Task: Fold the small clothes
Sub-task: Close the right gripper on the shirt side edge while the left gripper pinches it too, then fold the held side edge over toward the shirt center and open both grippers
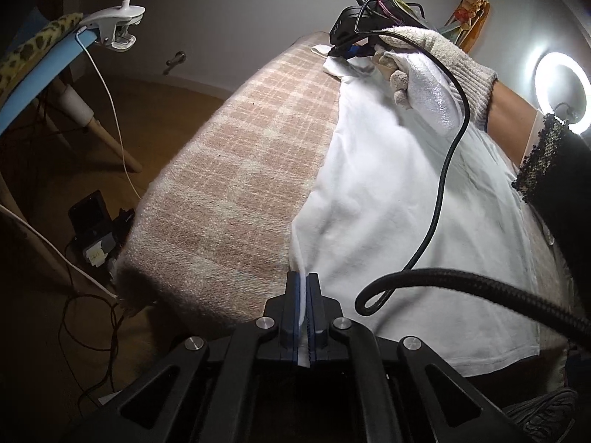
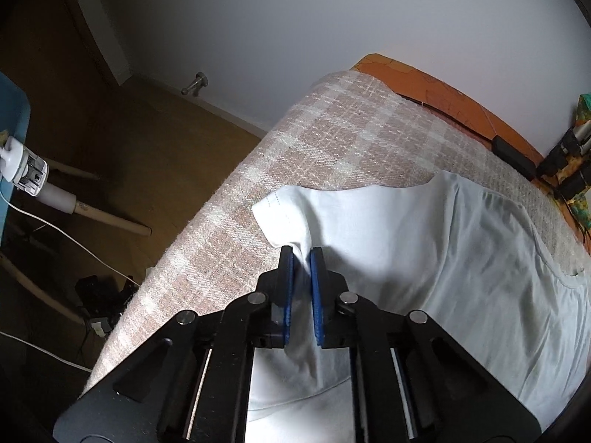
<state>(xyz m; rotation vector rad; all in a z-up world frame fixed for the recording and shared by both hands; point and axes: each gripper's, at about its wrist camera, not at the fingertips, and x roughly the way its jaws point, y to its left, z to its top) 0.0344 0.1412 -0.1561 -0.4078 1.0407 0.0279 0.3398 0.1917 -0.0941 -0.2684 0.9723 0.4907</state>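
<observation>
Pink-and-cream checked woven blanket (image 1: 229, 170) covers the bed, carrying a white cotton T-shirt (image 1: 399, 192) spread flat. Left hand-held gripper (image 1: 303, 288) pinches its side edge, right hand-held gripper (image 2: 302, 258) pinches cloth by the sleeve, probably to fold that side over.

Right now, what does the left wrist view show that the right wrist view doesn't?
Only the left view shows the gloved hand holding the right claw, a ring light and a black cable. Only the right view shows the orange headboard and the shirt's sleeve. Both show the white shirt on the plaid blanket, each claw shut on shirt fabric, the left claw at its edge.
</observation>
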